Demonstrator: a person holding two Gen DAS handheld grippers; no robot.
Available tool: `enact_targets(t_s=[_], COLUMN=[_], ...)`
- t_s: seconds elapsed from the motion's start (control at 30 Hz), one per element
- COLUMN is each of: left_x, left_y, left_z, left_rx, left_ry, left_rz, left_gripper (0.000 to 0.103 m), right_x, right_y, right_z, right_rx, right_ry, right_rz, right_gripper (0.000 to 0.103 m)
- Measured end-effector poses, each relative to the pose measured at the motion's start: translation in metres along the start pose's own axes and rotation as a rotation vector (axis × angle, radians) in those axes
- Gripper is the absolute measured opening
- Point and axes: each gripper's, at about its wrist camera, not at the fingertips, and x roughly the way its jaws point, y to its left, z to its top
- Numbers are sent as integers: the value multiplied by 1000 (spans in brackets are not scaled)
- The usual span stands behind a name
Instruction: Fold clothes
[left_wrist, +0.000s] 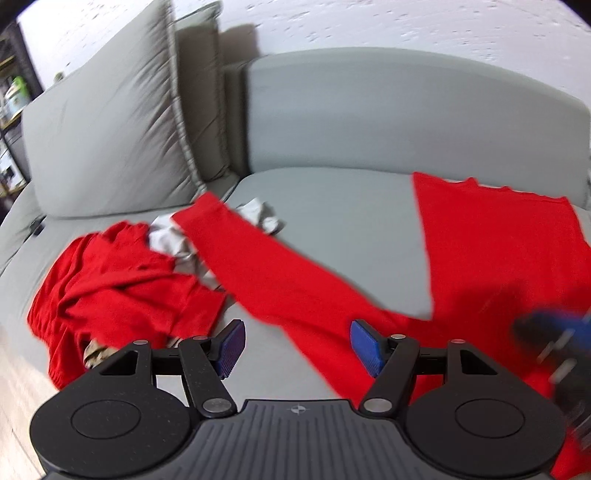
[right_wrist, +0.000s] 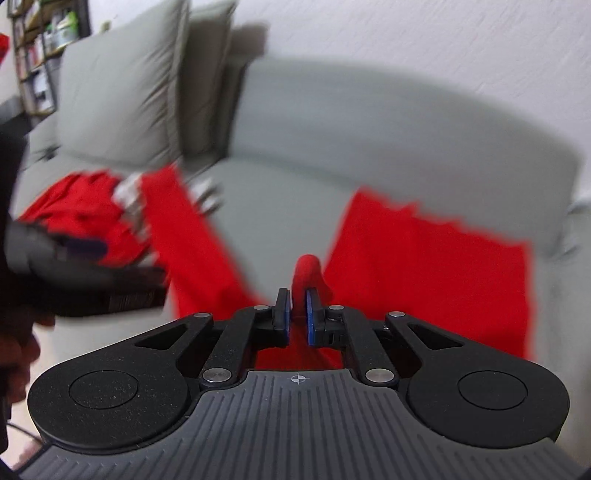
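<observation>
**Red garment spread on the sofa**

The red garment (left_wrist: 491, 258) lay across the grey sofa (left_wrist: 332, 214) (a crumpled clothes pile (left_wrist: 122, 280) beside it). The right gripper (right_wrist: 297, 314) pinched a red fold between nearly closed fingers; the left gripper (left_wrist: 297, 345) hovered, fingers spread, empty.

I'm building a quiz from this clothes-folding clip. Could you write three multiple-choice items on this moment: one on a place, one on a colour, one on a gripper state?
1. Where does the crumpled pile lie in the left wrist view?
A. left on the sofa seat
B. on the floor
C. on the backrest

2. What colour is the spread garment?
A. blue
B. red
C. green

3. How does the left gripper stand?
A. clamped on cloth
B. open, holding nothing
C. out of view

Answers: A, the pile sits left on the sofa; B, it is plainly red; C is wrong and B right, its pads stand apart.
</observation>
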Motion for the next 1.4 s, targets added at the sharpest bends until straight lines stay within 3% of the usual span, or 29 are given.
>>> enact_targets(t_s=[0.13,0.23,0.33,0.4,0.53,0.6,0.67,0.77,0.9,1.1,1.13,1.17,1.2,1.3,1.4], left_x=[-6,-11,-13,-16,-12,-10,-11,-15,-18,-6,-4,-2,-1,6,13], left_y=[0,-7,-27,-50,-88,-109,-141,-174,-207,-212,-213,-213,-213,-211,-210], left_z=[-6,-8,-13,-19,-30,-36,-43,-51,-58,-58,-57,-55,-54,-54,-58], left_rx=[2,10,49,97,183,230,308,380,423,411,417,420,423,439,445], left_ry=[-11,-14,-2,19,84,118,169,187,181,203,207,210,213,233,272], left_rz=[16,2,-57,-139,-268,-366,-499,-556,-535,-488,-478,-468,-460,-410,-382], left_gripper=[67,68,67,67,60,56,51,51,56,56,56,56,56,56,56], right_x=[12,-16,-52,-68,-97,-108,-118,-118,-102,-67,-61,-57,-55,-59,-59], right_y=[9,-4,-48,-81,-171,-209,-239,-268,-281,-279,-278,-276,-275,-269,-270], right_z=[-22,-28,-38,-47,-78,-93,-110,-132,-147,-147,-146,-145,-145,-148,-161], right_rx=[-8,-35,-27,-10,55,82,78,72,54,-76,-87,-99,-120,-159,-116], right_ry=[55,21,5,25,136,180,218,273,282,340,344,354,373,395,499], right_rz=[110,126,92,43,-78,-123,-142,-100,-58,-34,-26,-13,9,52,91], right_gripper=[39,49,50,50,44,43,43,43,46,46,40,9,4,4,5])
